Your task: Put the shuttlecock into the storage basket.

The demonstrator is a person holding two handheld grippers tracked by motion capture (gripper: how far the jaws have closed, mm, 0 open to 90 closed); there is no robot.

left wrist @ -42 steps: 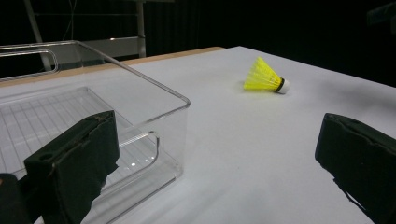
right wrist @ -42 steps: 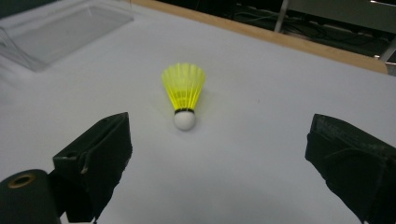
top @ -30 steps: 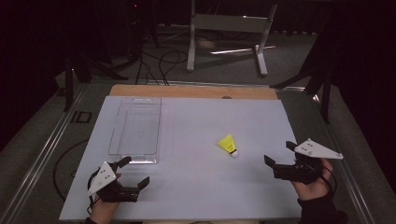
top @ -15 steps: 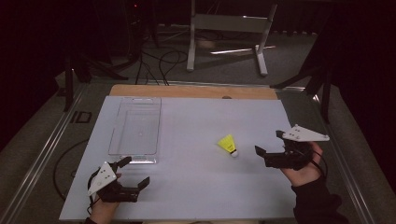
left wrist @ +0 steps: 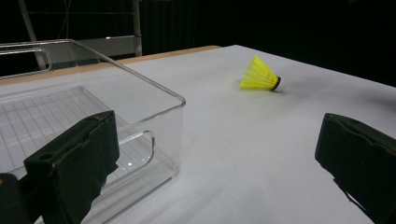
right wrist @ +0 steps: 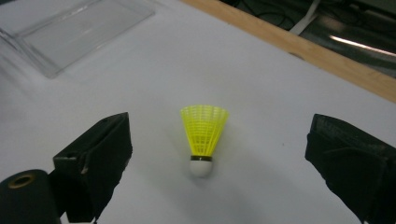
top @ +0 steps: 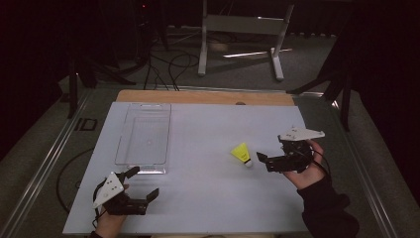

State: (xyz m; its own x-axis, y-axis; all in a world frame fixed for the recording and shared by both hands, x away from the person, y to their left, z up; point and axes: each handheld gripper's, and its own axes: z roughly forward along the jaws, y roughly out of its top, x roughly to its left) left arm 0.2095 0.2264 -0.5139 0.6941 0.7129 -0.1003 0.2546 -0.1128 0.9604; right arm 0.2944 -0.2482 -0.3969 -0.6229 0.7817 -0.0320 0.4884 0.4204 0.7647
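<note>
Where white table (top: 208,198) ends, wood edge (top: 198,97) shows — dark room beyond.

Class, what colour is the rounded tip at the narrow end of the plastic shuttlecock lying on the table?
White, below a yellow mesh skirt; the shuttlecock shows best in the right gripper view.

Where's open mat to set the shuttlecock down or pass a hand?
Open mat between the clear bin and the shuttlecock, and between both grippers along the near edge. It is tight only around the shuttlecock, where the open right gripper closes in.
</note>
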